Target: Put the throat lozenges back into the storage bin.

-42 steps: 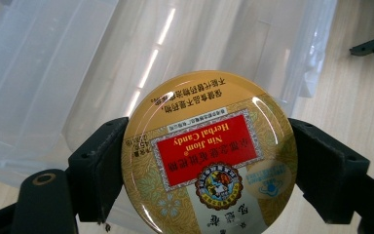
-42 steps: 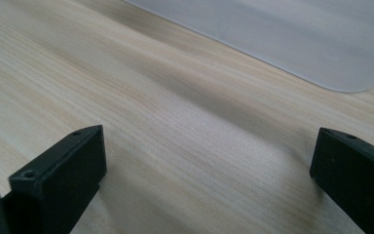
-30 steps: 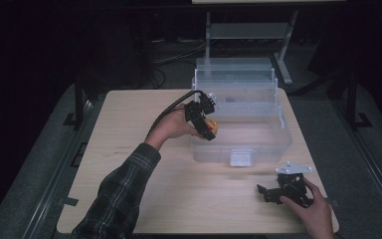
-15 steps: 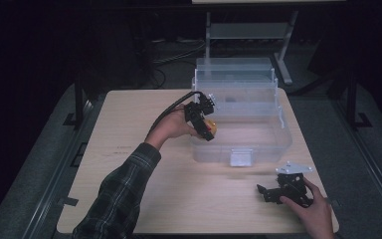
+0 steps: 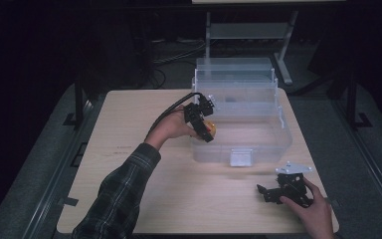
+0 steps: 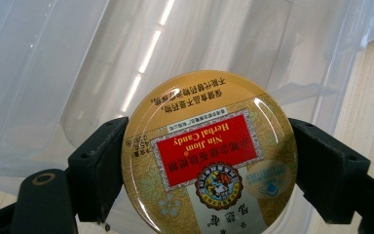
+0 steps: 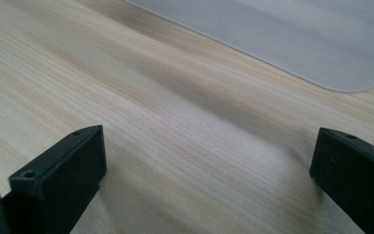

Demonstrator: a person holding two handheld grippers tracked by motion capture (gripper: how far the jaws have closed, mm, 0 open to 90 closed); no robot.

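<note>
A round gold candy tin (image 6: 208, 157) with a red label sits between the jaws of my left gripper (image 6: 208, 168), which is shut on it. From above, the left gripper (image 5: 205, 130) holds the tin (image 5: 211, 130) at the left wall of a clear plastic bin (image 5: 278, 130), just over its rim. Its open lid stands up behind it. Low on the table near the front right corner, my right gripper (image 5: 266, 193) rests open, and its own view (image 7: 209, 185) has only bare wood between the jaws.
The light wooden table (image 5: 129, 149) has free room at the left and front. A latch (image 5: 241, 157) sits on the bin's front wall. Dark floor, cables and a metal stand (image 5: 248, 30) lie beyond the far edge.
The left gripper has shifted the tin slightly toward the bin. The right gripper has stayed where it was.
</note>
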